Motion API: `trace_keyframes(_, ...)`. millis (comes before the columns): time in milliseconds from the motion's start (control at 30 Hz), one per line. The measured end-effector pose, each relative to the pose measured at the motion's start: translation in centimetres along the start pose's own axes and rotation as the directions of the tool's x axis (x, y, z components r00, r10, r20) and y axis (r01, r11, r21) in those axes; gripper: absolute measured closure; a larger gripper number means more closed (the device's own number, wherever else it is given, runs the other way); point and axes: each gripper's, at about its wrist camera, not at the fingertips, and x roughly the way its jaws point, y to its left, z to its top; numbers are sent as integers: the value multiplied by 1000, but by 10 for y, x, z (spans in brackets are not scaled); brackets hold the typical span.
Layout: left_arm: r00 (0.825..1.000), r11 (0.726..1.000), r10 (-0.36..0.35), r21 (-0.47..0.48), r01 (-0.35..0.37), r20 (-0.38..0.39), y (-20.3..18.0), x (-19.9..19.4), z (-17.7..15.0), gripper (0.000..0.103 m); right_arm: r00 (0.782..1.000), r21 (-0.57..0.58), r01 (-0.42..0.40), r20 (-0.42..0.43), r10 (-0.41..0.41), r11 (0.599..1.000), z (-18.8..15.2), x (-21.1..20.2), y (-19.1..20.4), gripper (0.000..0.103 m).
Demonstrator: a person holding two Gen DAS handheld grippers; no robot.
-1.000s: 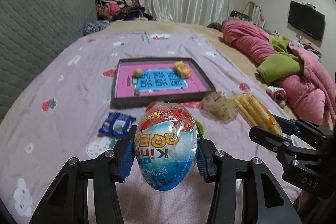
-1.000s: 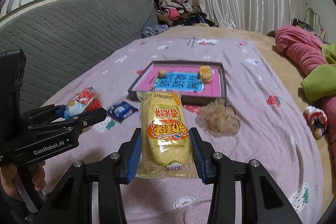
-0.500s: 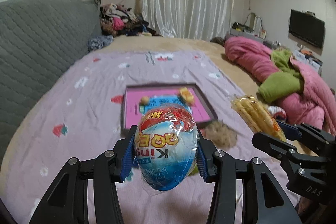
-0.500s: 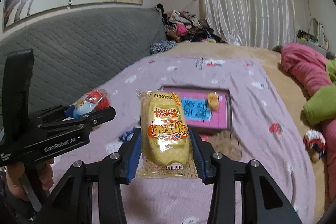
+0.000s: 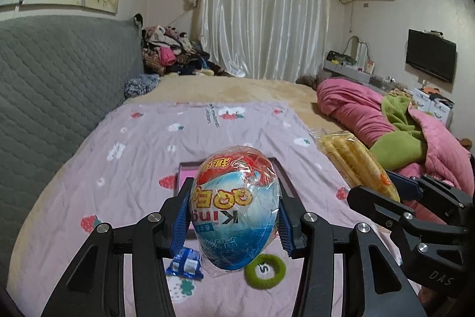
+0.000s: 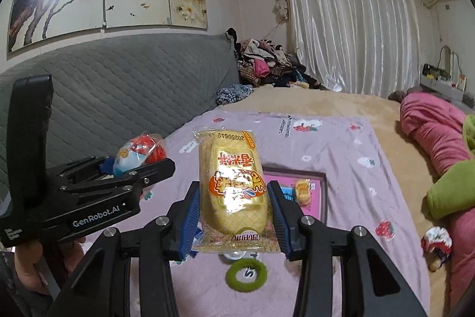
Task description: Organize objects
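My left gripper (image 5: 234, 222) is shut on a blue, white and red wrapped chocolate egg (image 5: 234, 207), held high over the bed. My right gripper (image 6: 233, 216) is shut on a yellow packaged cake (image 6: 233, 183), which also shows at the right of the left wrist view as the cake (image 5: 356, 162). The egg (image 6: 139, 153) and left gripper (image 6: 154, 168) appear at the left of the right wrist view. A dark-framed pink tray (image 6: 322, 192) lies beyond, mostly hidden by the held items, with a small yellow snack (image 6: 302, 189) in it.
A green hair ring (image 5: 265, 269) and a blue packet (image 5: 185, 263) lie on the lilac bedspread (image 5: 142, 156) below the grippers. Pink and green quilts (image 5: 400, 121) pile at the right, the grey headboard (image 5: 59, 85) at the left. A small doll (image 6: 436, 242) lies by the quilts.
Both grippers have risen with their items still held. The tray and the bed items have dropped lower in view, and more wall and curtain shows.
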Motion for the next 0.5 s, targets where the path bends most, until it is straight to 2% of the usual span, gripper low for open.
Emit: trace_keyframes(500, 1000, 1000, 2, -5, -2, -1, 8, 12, 18, 52, 999, -6, 35, 9, -35, 999, 20, 11, -6, 58)
